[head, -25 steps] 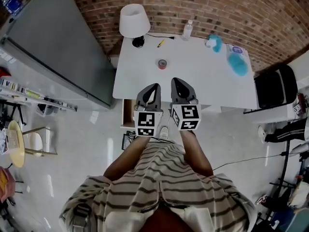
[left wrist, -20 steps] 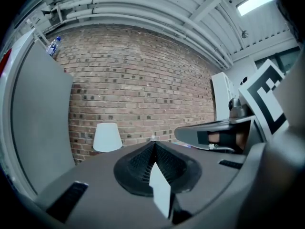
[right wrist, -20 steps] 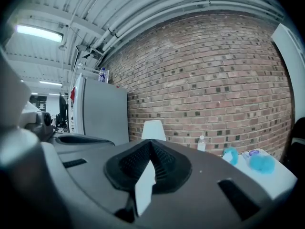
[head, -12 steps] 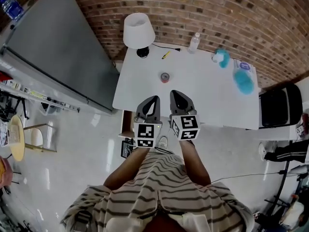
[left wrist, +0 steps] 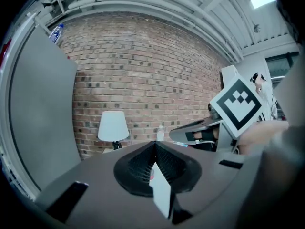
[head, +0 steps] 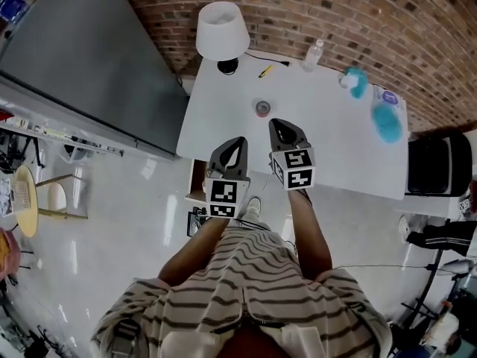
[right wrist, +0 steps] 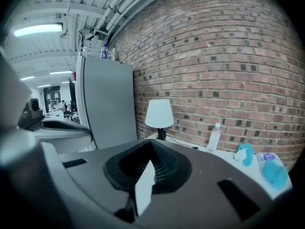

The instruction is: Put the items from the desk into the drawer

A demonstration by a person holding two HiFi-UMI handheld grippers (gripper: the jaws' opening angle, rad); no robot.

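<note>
My left gripper and right gripper hang clenched and empty over the desk edge, so I should spread the right jaws before reaching the small roll just ahead, with the drawer below left

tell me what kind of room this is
Likely an office or lab workspace: a white desk with a lamp against a brick wall, exposed pipes and strip lighting overhead.
</note>
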